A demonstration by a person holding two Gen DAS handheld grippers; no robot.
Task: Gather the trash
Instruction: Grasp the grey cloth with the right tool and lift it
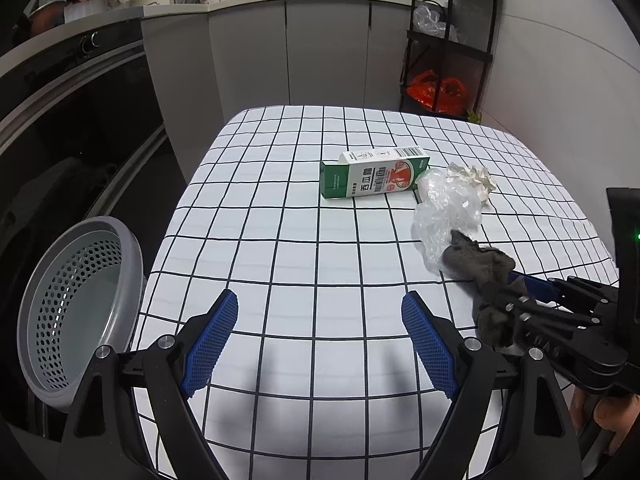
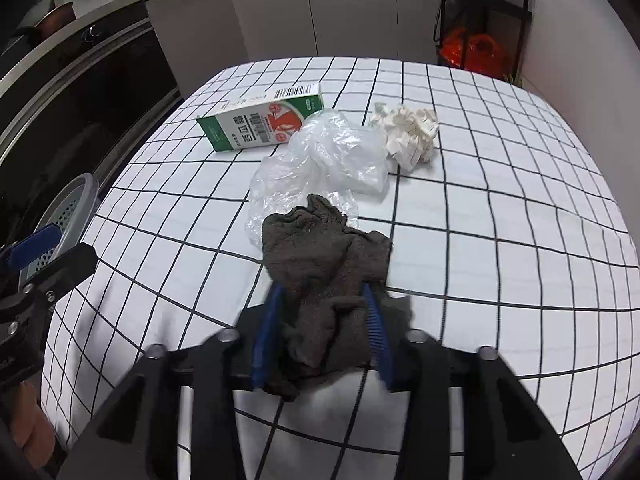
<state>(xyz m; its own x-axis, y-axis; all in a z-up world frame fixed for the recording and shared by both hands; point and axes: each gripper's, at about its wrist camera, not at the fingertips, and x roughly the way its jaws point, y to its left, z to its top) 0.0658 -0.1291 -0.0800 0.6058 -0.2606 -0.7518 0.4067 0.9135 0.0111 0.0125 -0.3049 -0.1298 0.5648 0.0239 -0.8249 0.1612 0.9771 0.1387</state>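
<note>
A crumpled dark grey cloth (image 2: 324, 248) lies on the checked table (image 2: 500, 220), and my right gripper (image 2: 323, 294) is shut on its near end, blue pads pressing both sides. Just beyond the cloth is a clear plastic bag (image 2: 320, 160), then crumpled white paper (image 2: 408, 136) and a green and white carton (image 2: 264, 120) lying on its side. In the left wrist view my left gripper (image 1: 320, 296) is open over bare table with nothing between its fingers. The cloth (image 1: 492, 276), bag (image 1: 444, 212), paper (image 1: 474, 178) and carton (image 1: 376, 178) lie ahead to its right.
A grey perforated basket (image 1: 76, 308) stands tilted off the table's left edge. A dark oven front (image 1: 80, 120) lines the left side. Grey cabinets (image 1: 320, 52) run behind, and a black rack (image 1: 448, 60) holding orange bags stands at the back right.
</note>
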